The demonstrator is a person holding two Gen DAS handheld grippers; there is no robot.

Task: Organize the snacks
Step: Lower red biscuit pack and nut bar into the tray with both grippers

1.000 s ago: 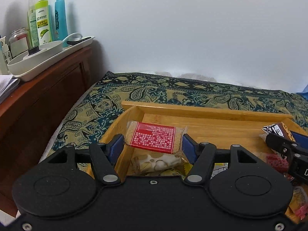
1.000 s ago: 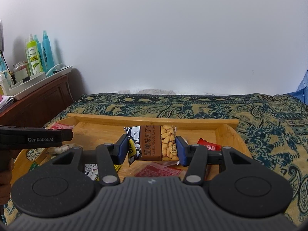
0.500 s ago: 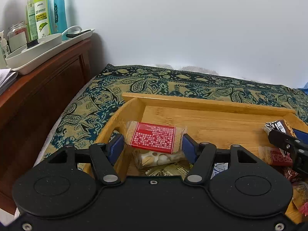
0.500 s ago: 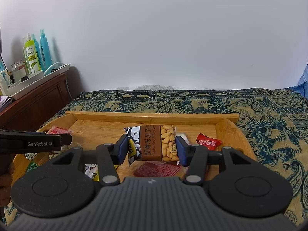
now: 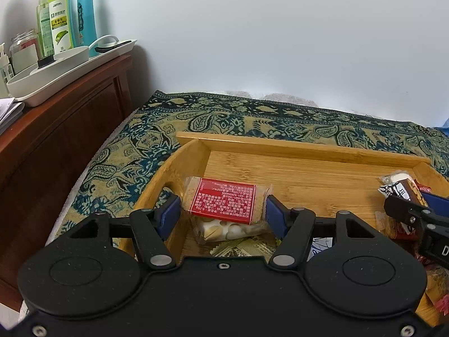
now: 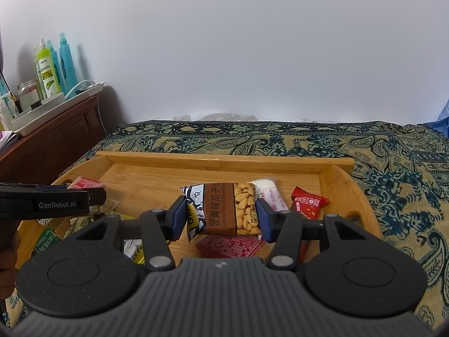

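**Two grippers, each clamped on a snack packet over a bamboo tray**

A shallow bamboo tray with raised rims and rounded ends is seen lying on a paisley cloth woven in teal and tan.

In the left wrist view, the left gripper is shown at the tray's left end, its blue pads pressed against both ends of a clear flat packet with a red printed label. Directly beneath it a second clear packet of pale nougat-like pieces is visible. This pair is largely hidden in the right wrist view, where only the left gripper's black side marked "GenRobot.AI" is seen.

In the right wrist view, the right gripper is closed on a crinkled sunflower-seed packet with a brown band and a clear window of yellow kernels, held near the tray's middle. Only here are a white wrapped sweet, a glossy red sachet and a flat red packet made out.

At far left, plastic spray bottles are seen standing by a white dish on a dark wooden cabinet.
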